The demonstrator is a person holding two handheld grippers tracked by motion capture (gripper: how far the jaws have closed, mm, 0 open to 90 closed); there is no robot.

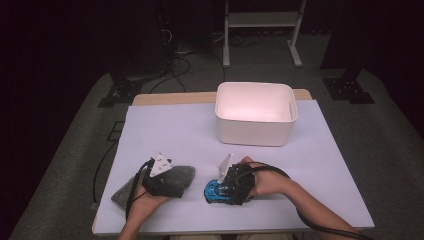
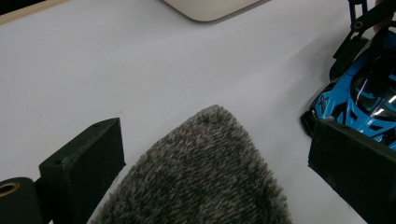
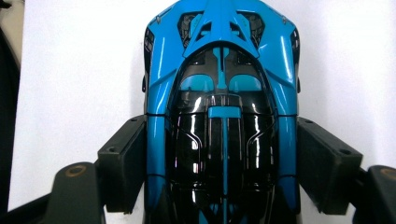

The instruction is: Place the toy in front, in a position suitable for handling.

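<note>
Right tongs (image 3: 222,163): in the right gripper view the two black jaws stand one on each side of a glossy blue and black toy sports car (image 3: 222,93), each against its flank; no gap shows on either side, so they read as clamped on the car. In the high view the right tongs (image 1: 231,186) point down over the car.

Toy car: on the white table (image 1: 170,130), near its front edge, right of centre. In the high view a blue end (image 1: 212,192) peeks out from under the right tongs. In the left gripper view its blue body (image 2: 359,100) sits at the right edge, wheels on the table.

Left tongs (image 2: 215,177): jaws wide apart, one on each side of a grey fuzzy cloth (image 2: 205,172); neither pad touches the pile. In the high view the left tongs (image 1: 161,181) sit over that cloth.

Grey cloth: flat on the table, front left, just beside the car but apart from it. In the high view its rounded end (image 1: 184,173) points toward the car.

White plastic bin (image 1: 256,120): rectangular, open top, at the far side of the table, well apart from both tongs; its lower corner (image 2: 210,8) shows at the top of the left gripper view.

Hands: the left hand (image 1: 145,204) and the right hand (image 1: 265,184) come in from the front edge, each gripping its tool.

Cables: a black cable (image 1: 134,187) trails back from the left tongs toward the table's front edge.
</note>
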